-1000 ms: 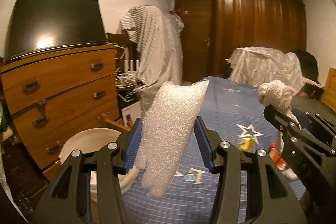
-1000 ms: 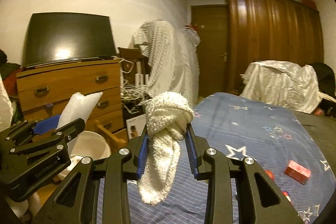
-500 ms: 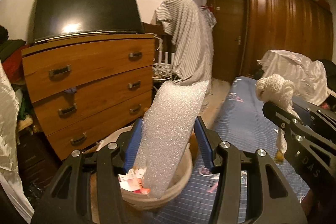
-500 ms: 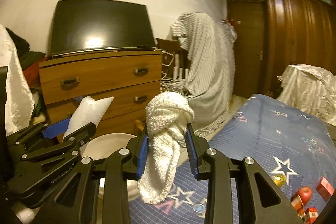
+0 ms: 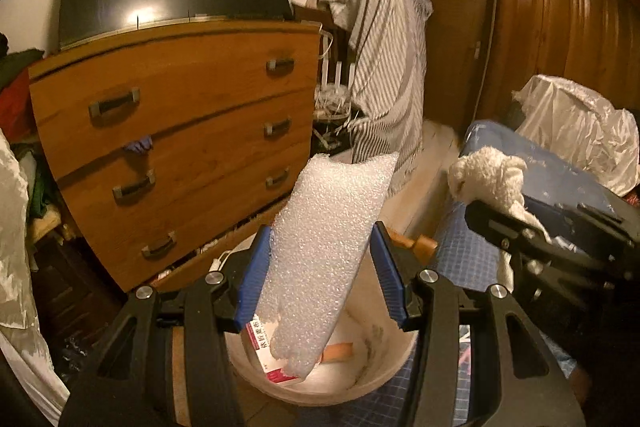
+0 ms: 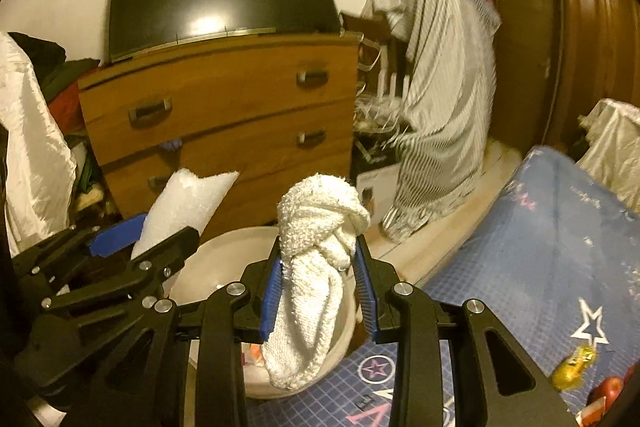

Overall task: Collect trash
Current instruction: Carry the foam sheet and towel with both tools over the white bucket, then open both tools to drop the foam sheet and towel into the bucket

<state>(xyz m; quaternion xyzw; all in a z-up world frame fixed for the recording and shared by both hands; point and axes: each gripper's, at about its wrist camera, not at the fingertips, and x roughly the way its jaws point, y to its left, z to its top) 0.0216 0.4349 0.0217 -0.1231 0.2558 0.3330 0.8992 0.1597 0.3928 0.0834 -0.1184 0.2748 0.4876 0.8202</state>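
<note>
- The left gripper [image 5: 322, 277] pinches a white foam sheet [image 5: 326, 251], its lower end hanging inside a white bucket [image 5: 384, 377].
- The right gripper [image 6: 318, 291] clamps a knotted white towel [image 6: 316, 267] (over the bucket rim).
- Behind stands a wooden dresser [image 5: 176, 143].

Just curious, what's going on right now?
Left gripper clamps foam sheet; right gripper clamps white cloth. Both over the bucket. Nothing blocking.

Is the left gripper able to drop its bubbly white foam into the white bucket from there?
Probably yes. The left gripper holds the foam sheet right over the open white bucket, its lower end already dipping inside, nothing between them.
</note>
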